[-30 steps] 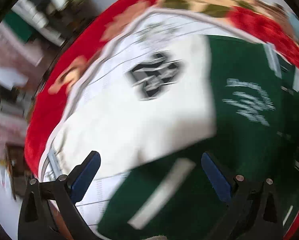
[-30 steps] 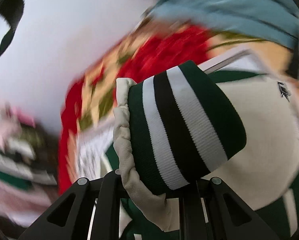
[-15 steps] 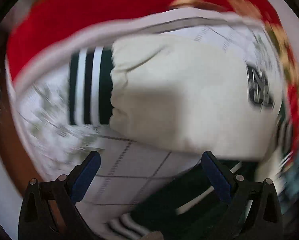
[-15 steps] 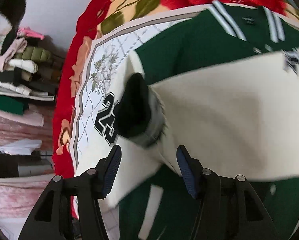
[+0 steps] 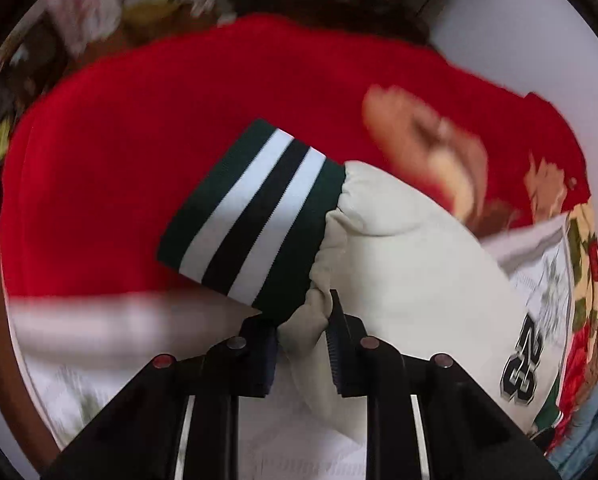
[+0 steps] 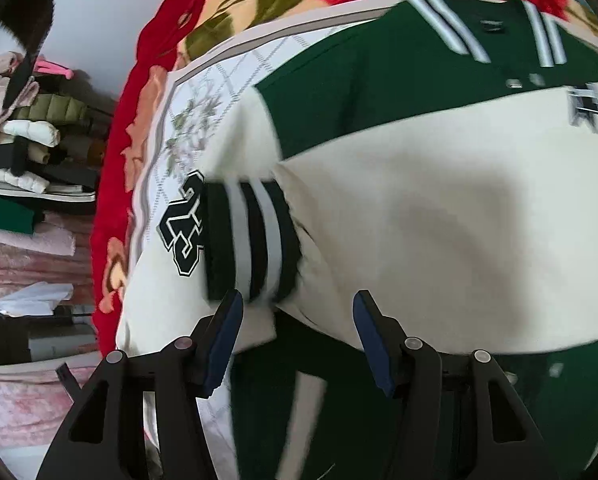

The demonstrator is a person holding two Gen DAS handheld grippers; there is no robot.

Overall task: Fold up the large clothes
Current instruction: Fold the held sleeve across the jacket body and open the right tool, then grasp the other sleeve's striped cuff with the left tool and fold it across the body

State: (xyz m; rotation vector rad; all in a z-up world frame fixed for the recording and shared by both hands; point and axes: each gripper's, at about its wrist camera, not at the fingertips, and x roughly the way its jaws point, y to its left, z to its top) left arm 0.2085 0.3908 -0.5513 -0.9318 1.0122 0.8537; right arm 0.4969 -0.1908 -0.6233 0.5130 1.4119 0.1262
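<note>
The green-and-cream varsity jacket lies spread across the bed in front of me, its green body and striped collar toward the far side and its cream sleeves folded over the middle. On my left camera one cream sleeve rises off the bedding, its striped cuff in green, white and black sticking out past the pinch. My left gripper has its jaws drawn narrow and clamped on the gathered cream cloth just behind that cuff. A black "23" patch shows farther down that sleeve.

On my right camera, my right gripper stands with its jaws wide apart, gripping nothing; its blue-padded fingers hover just over the jacket, with a second striped cuff lying on the cream cloth right ahead of them, beside a "23" patch.

Under the jacket I see a white quilted cover with a pale flower print, and beneath that a red floral blanket. Off to the side of the bed, stacks of folded clothes sit on shelves by a pale wall.
</note>
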